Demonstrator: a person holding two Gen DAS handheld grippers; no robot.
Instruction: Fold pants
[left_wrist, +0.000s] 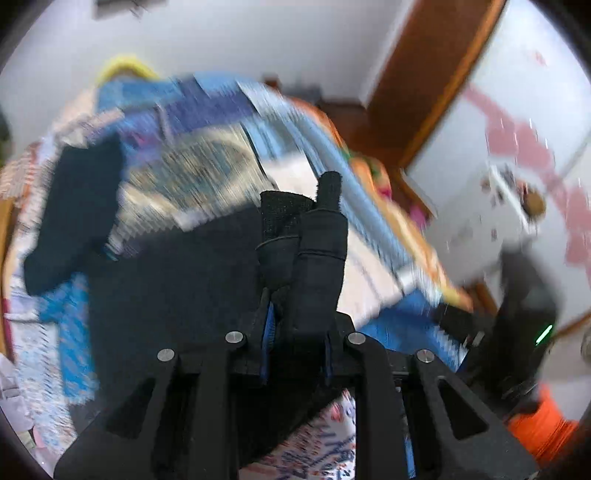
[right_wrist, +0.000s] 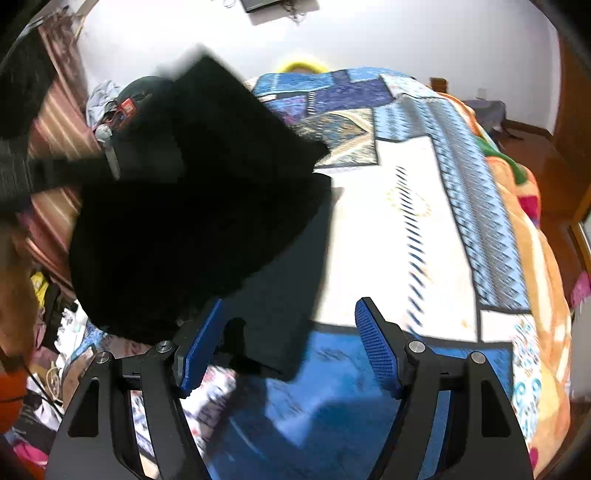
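Note:
The black pants (left_wrist: 159, 273) hang over the patterned bed cover. My left gripper (left_wrist: 297, 314) is shut on a bunched edge of the pants, and cloth sticks up between and over its fingers. In the right wrist view the pants (right_wrist: 192, 206) are lifted at the left, held up in the air and draping down to the bed. My right gripper (right_wrist: 291, 332) is open and empty, its blue pads (right_wrist: 376, 343) wide apart, just right of the hanging cloth and above the bed.
The bed (right_wrist: 424, 206) has a blue and white patchwork cover with an orange blanket (right_wrist: 532, 236) along its right edge. A wooden door frame (left_wrist: 424, 92) and white floor (left_wrist: 480, 206) lie beyond. Clutter (right_wrist: 55, 325) sits at the left of the bed.

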